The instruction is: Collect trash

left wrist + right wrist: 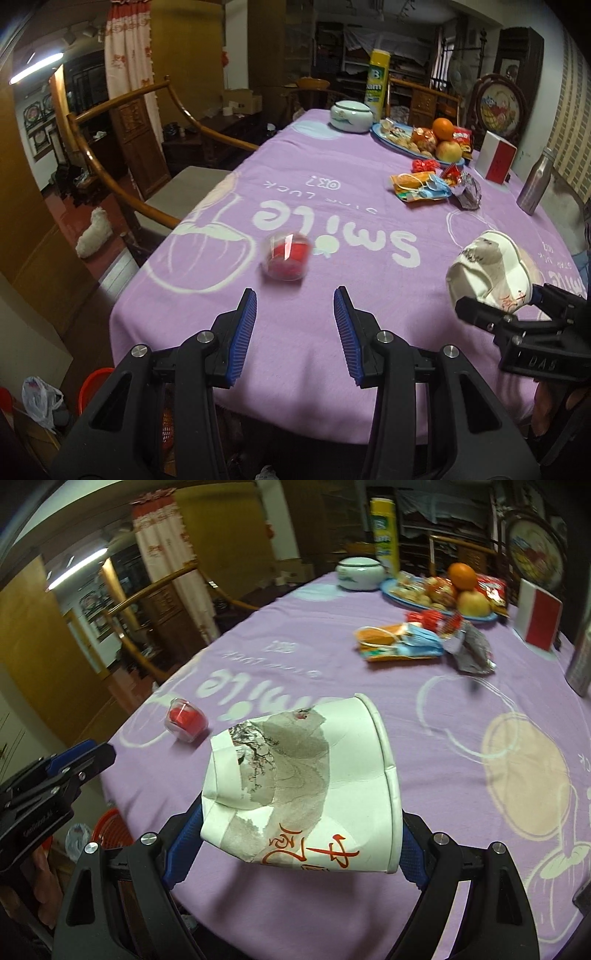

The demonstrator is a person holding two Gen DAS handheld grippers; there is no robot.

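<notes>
My right gripper (295,843) is shut on a crushed white paper cup (295,775) with grey and red print, held on its side above the purple tablecloth (443,738). The cup also shows in the left wrist view (487,269) with the right gripper (517,314) behind it. My left gripper (295,306) is open and empty, just short of a small clear plastic cup with red inside (286,256), which lies on its side near the table's left edge; it shows in the right wrist view too (186,720). Wrappers and a blue mask (424,186) lie further back.
A blue fruit plate (384,134), white ceramic jar (351,116), yellow canister (378,81), red-white box (495,160) and metal bottle (535,184) stand at the far end. A wooden chair (147,166) is at the left. A red basket (92,391) sits on the floor below.
</notes>
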